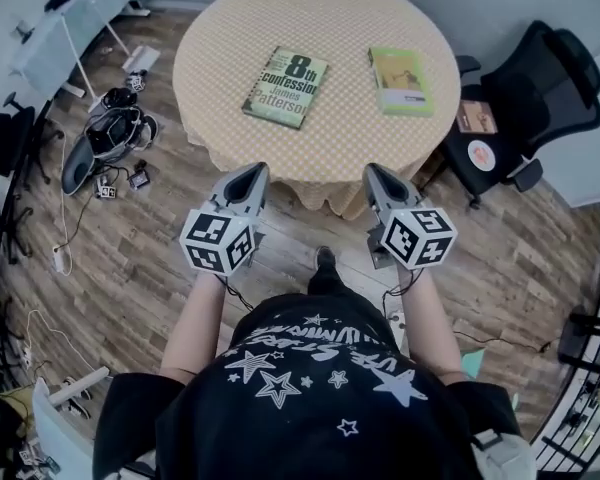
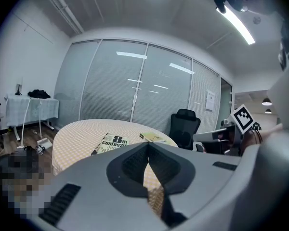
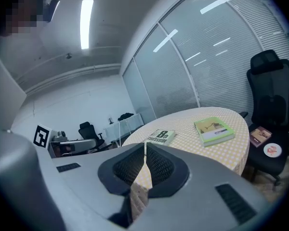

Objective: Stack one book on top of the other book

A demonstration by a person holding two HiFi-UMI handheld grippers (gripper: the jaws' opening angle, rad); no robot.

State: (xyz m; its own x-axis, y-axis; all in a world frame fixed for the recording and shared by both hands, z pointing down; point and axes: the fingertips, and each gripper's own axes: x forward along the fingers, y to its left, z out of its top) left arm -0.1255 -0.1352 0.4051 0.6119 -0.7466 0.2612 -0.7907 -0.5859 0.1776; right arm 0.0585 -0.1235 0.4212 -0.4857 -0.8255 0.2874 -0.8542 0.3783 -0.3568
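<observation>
A yellow-checked tablecloth (image 1: 320,18) carries a lime-green book (image 1: 400,81) and a grey-green book (image 1: 286,87).

The person wears a black T-shirt (image 1: 310,378) printed with white stars. The left gripper (image 1: 254,170) and right gripper (image 1: 373,170) are grey, with black-and-white marker cubes (image 1: 218,241).

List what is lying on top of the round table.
On the checked tablecloth lie two closed books, apart: the 8th Confession book and the green book. Whatever is beneath the cloth is hidden.
</observation>
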